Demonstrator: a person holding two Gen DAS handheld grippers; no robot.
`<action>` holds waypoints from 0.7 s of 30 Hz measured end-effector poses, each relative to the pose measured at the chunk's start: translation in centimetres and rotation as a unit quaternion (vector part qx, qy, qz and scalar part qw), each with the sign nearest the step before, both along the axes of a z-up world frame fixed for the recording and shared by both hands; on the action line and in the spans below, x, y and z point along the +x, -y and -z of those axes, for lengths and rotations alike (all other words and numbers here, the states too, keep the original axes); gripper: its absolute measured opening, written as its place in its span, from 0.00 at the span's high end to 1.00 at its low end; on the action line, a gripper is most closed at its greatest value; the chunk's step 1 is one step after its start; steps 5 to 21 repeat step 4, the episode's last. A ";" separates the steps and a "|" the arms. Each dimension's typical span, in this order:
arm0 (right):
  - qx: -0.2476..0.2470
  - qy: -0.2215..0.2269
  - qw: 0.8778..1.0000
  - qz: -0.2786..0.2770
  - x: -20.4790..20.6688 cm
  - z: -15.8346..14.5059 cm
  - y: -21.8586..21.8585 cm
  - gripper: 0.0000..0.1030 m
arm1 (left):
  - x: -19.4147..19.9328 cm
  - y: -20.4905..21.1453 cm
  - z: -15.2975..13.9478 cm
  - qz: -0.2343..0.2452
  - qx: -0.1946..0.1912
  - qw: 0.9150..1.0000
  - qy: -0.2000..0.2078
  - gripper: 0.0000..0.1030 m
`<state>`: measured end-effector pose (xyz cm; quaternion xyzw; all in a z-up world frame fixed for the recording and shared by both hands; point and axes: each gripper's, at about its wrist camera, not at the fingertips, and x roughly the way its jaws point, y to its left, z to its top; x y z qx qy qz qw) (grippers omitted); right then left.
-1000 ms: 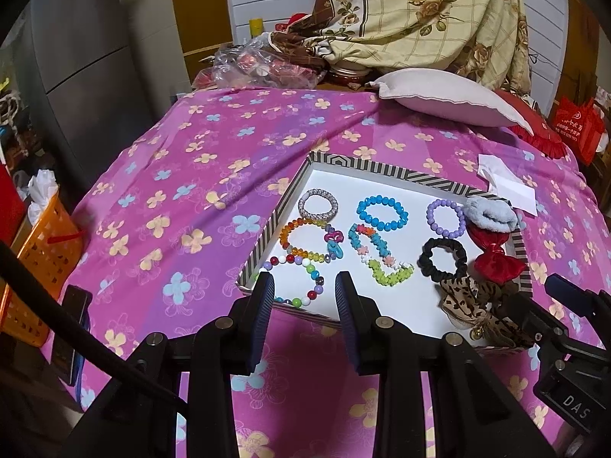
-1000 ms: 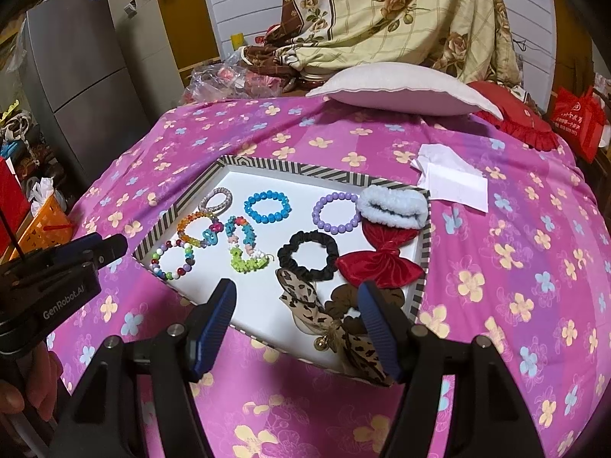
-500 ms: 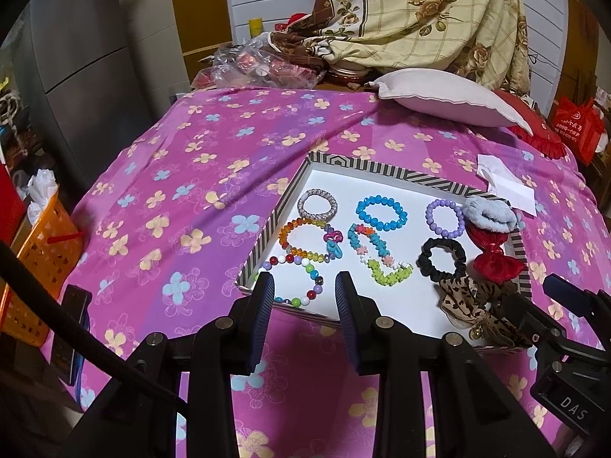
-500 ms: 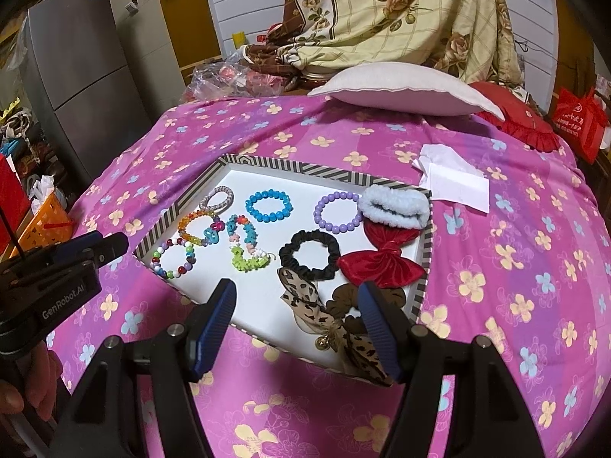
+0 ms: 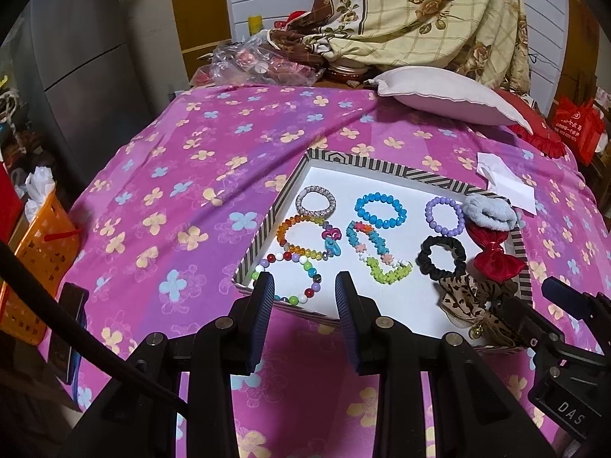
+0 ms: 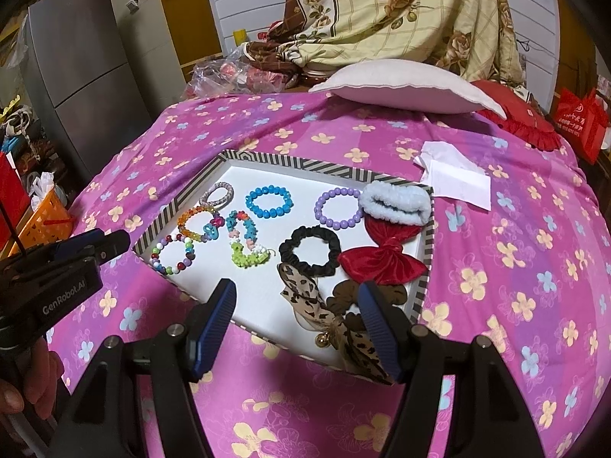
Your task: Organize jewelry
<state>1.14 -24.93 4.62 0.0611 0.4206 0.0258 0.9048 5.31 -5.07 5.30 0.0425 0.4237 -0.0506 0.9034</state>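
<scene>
A white tray with a striped rim lies on the pink flowered cloth. It holds several bead bracelets, among them a blue one, a purple one and a multicolour one. A black scrunchie, a red bow, a pale blue scrunchie and a leopard bow lie at its right. My left gripper is open and empty above the tray's near edge. My right gripper is open and empty above the leopard bow.
A grey-pink pillow and a folded white paper lie on the cloth beyond the tray. An orange basket and a dark phone sit at the left edge. A red bag stands at the far right.
</scene>
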 end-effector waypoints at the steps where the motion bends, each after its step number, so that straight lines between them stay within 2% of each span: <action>1: 0.000 0.000 1.000 0.000 -0.1 0.0 0.2 0.32 | 0.0 0.0 0.0 0.001 0.002 1.000 0.001 0.56; 4: -0.002 0.008 1.000 0.004 -0.8 -0.2 1.5 0.32 | 0.0 -0.1 0.1 0.002 0.002 1.000 -0.002 0.56; 21: -0.002 0.008 1.000 0.004 -0.8 -0.2 1.5 0.32 | 0.0 -0.1 0.1 0.002 0.002 1.000 -0.002 0.56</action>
